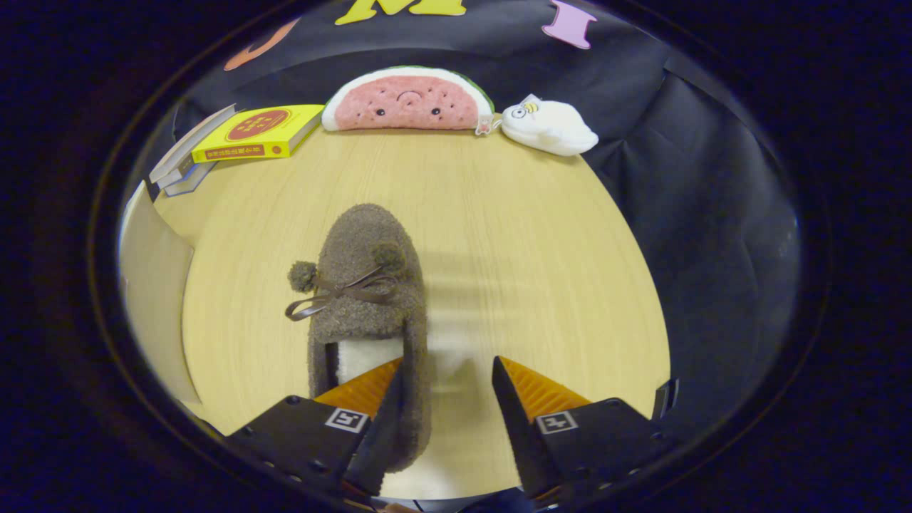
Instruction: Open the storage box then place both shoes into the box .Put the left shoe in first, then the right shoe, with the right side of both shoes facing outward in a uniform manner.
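A fuzzy brown slipper (370, 313) with a ribbon bow and pompoms lies on the wooden tabletop (527, 249), toe pointing away. The gripper (445, 388) stands spread, one finger inside the slipper's opening (the other over bare wood beside it). Beyond sit a watermelon plush (406, 101), a white plush (548, 127) and stacked books (242, 139).

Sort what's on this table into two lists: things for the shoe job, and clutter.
For the job:
- brown fuzzy slipper with ribbon bow and pompoms
- tool, open, one finger inside the slipper's heel opening

Just lying about:
- yellow book on a stack
- watermelon-slice plush
- white plush toy
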Demonstrator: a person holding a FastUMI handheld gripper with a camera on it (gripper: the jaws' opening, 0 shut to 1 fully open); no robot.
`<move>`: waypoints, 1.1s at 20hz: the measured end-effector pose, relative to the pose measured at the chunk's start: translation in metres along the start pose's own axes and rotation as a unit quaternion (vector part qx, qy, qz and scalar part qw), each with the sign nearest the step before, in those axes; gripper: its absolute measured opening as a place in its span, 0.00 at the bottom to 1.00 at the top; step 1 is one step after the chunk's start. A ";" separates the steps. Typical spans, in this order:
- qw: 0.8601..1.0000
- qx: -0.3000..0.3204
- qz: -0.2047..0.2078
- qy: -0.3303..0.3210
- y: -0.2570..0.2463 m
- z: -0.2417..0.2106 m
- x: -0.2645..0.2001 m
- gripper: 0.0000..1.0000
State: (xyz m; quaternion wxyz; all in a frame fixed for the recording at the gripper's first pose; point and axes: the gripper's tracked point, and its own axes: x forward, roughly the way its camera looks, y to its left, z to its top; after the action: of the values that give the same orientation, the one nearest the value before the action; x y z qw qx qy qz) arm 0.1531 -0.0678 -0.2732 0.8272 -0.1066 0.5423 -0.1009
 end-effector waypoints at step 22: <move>0.978 0.131 0.162 -0.022 0.048 0.025 -0.102 0.00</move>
State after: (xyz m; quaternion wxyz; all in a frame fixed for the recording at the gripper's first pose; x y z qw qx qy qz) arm 0.1387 0.0083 -0.1875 0.8513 0.0901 0.5158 -0.0332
